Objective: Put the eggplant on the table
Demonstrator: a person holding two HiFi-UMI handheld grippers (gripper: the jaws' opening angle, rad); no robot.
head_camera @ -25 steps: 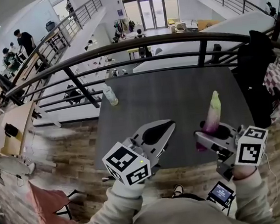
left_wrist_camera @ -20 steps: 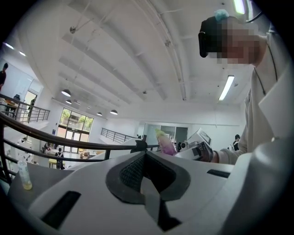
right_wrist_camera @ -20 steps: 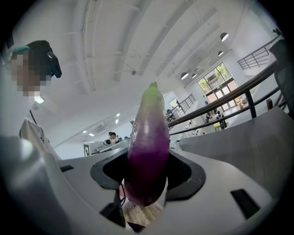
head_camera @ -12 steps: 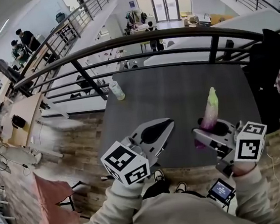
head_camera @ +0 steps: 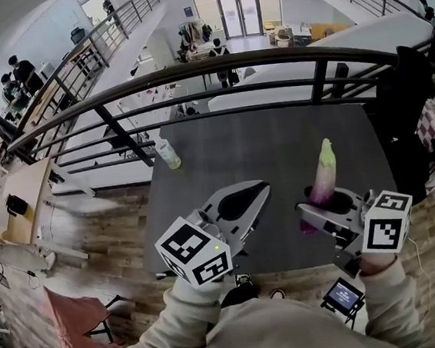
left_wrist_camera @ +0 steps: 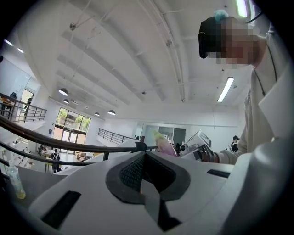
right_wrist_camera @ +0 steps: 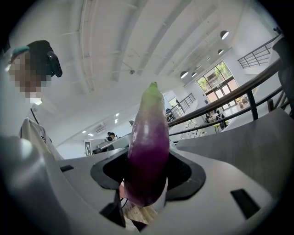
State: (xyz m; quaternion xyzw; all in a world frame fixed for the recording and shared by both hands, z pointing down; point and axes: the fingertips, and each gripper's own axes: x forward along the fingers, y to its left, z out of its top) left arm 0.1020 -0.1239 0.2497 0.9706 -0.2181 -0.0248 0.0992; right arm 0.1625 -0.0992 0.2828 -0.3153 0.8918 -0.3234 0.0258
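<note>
Right gripper [head_camera: 330, 202] is clamped on the eggplant [right_wrist_camera: 148, 151] — purple end between the jaws, green tip up, held upright over the near right part of the table [head_camera: 253, 146]. Left gripper [head_camera: 259, 191] sits beside it over the near edge, well apart from it — jaws together, nothing between them. A bottle [head_camera: 169, 153] stands at the table's far left corner.

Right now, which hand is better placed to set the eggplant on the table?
Right. The right tool is clamped on the purple, green-tipped eggplant, held upright above the near part of the dark grey table. The left tool is shut and empty beside it.
</note>
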